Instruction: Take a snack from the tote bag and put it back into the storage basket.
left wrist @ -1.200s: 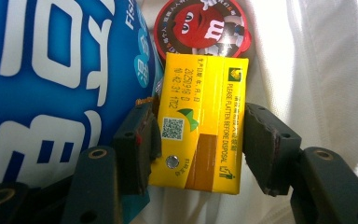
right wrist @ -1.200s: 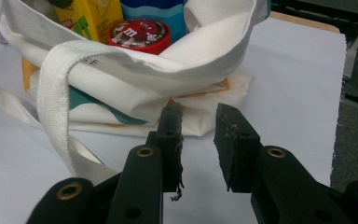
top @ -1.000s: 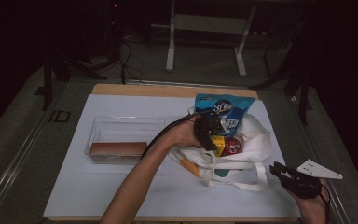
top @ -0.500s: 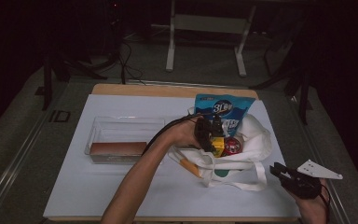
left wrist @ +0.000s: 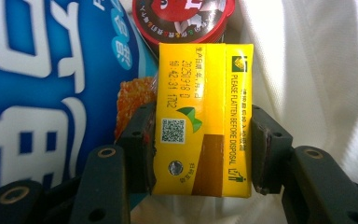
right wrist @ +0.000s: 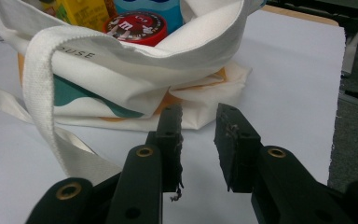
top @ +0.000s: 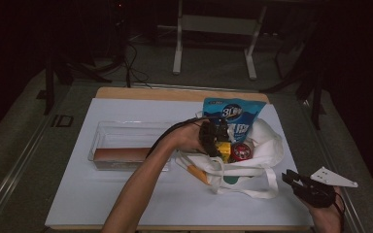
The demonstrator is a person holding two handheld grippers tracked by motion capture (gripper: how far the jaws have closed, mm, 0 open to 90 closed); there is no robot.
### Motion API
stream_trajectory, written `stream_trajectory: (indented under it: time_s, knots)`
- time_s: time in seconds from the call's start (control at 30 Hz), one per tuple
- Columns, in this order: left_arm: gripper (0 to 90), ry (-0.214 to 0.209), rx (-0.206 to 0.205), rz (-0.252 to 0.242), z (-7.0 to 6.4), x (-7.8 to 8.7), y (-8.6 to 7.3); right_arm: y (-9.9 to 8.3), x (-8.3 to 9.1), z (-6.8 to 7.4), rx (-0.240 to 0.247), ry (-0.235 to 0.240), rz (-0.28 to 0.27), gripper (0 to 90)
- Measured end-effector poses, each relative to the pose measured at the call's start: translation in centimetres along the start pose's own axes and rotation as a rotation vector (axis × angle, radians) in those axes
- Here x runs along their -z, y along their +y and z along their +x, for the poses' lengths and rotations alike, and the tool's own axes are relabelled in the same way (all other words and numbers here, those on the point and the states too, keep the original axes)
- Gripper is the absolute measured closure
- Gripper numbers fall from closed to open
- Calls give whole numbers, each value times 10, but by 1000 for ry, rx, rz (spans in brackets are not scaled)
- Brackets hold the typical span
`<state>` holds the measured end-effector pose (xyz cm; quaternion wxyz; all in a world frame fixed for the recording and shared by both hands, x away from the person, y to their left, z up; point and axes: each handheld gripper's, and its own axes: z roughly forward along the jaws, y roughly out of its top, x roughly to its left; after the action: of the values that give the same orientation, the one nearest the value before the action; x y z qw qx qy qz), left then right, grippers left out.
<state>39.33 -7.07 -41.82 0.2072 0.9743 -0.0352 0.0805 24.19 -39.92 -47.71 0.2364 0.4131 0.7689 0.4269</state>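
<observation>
Your left hand-held gripper [left wrist: 200, 154] clamps the yellow drink carton [left wrist: 201, 119] inside the white canvas tote bag [top: 252, 162].
Blue snack pouch [top: 233, 116] and red-lidded tub [top: 241, 151] already bagged; right hand-held gripper [right wrist: 198, 140] idles open, empty.

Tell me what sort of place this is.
Probably a lab or workshop staged for recording, not a home: a white sheet covers the wooden table, bare metal stand legs and loose cables sit on the dark floor behind, and handheld grippers work a tote bag.

Blue bag [left wrist: 37, 84] — left side cropped
</observation>
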Motion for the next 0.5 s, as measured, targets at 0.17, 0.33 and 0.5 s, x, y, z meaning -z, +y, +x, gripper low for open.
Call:
stream_trajectory:
  time_s: [0.17,0.33,0.5]
  knots:
    - [511,4,0,-31,0,12,-4,-1,-1,0,-1,-1,2,714]
    - [511,17,-9,-43,2,26,-8,-1,-1,0,0,0,2,713]
    - [511,29,-1,-66,2,44,-12,-1,-1,0,-2,-2,2,713]
